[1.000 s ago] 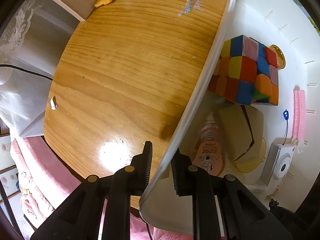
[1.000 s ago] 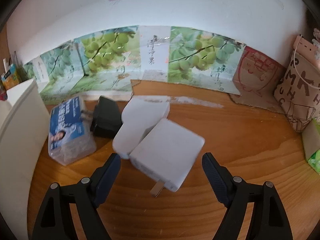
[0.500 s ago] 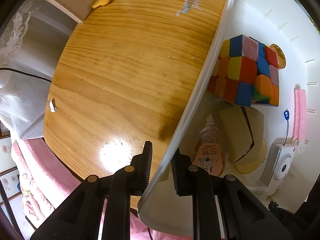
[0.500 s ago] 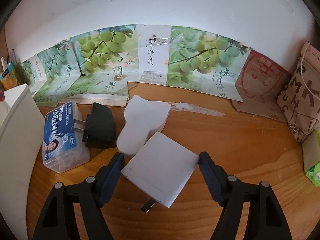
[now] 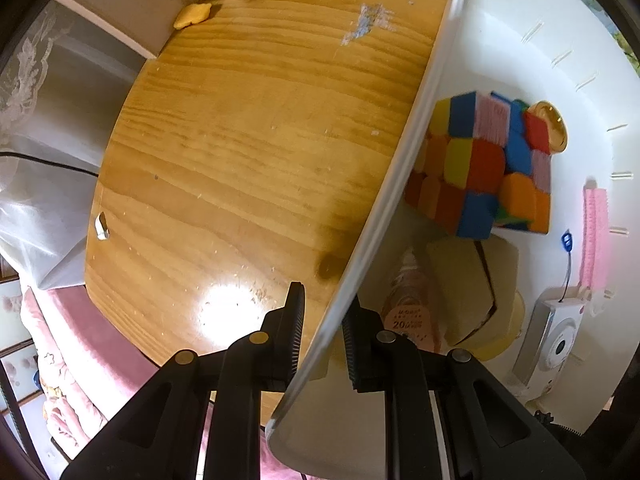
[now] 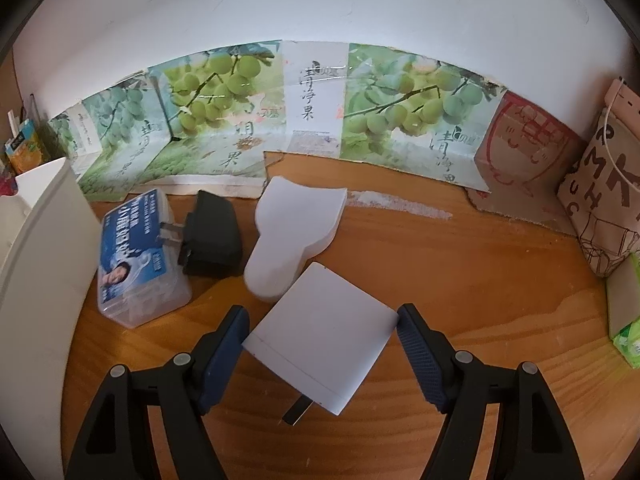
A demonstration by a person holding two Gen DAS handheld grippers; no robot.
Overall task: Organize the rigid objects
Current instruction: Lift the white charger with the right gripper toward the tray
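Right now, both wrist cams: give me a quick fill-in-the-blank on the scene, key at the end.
1. The left gripper is shut on the rim of the white ____.
2. The colourful cube lies ____ the bin.
3. The white charger sits between the right gripper's open jaws, its prongs pointing ____ the camera.
4. The black charger touches the ____-labelled clear box.

Missing words: bin; inside; toward; blue

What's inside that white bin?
In the bin: a colourful cube, tan box, small camera, pink comb, glue bottle. Whatever lies under them is hidden.
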